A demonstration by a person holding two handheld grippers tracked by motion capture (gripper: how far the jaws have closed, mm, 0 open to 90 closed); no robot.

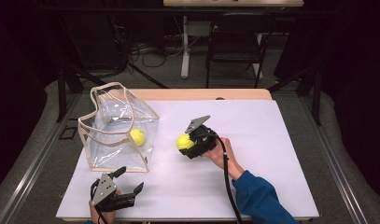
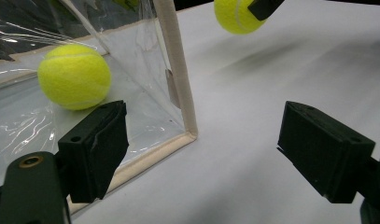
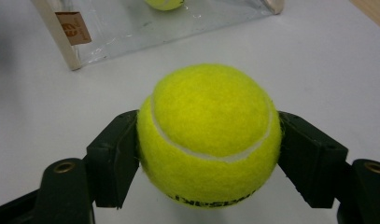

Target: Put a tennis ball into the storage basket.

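Nearest the person, the left gripper (image 1: 130,181) sits just in front of the clear bag (image 1: 103,140), jaws wide apart, holding nothing. Farther back, right of the bag, the right gripper (image 1: 186,142) squeezes a round yellow tennis ball (image 1: 184,141), pointing toward the bag. Another ball (image 1: 137,136) lies inside the bag.

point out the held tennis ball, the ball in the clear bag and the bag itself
held tennis ball (image 3: 208,135), right gripper view, middle of its felt
ball in the bag (image 1: 137,137), high view, its centre
clear bag (image 1: 116,86), high view, top rim strap

Two tennis balls (image 1: 185,142), one clear bag (image 1: 117,128)
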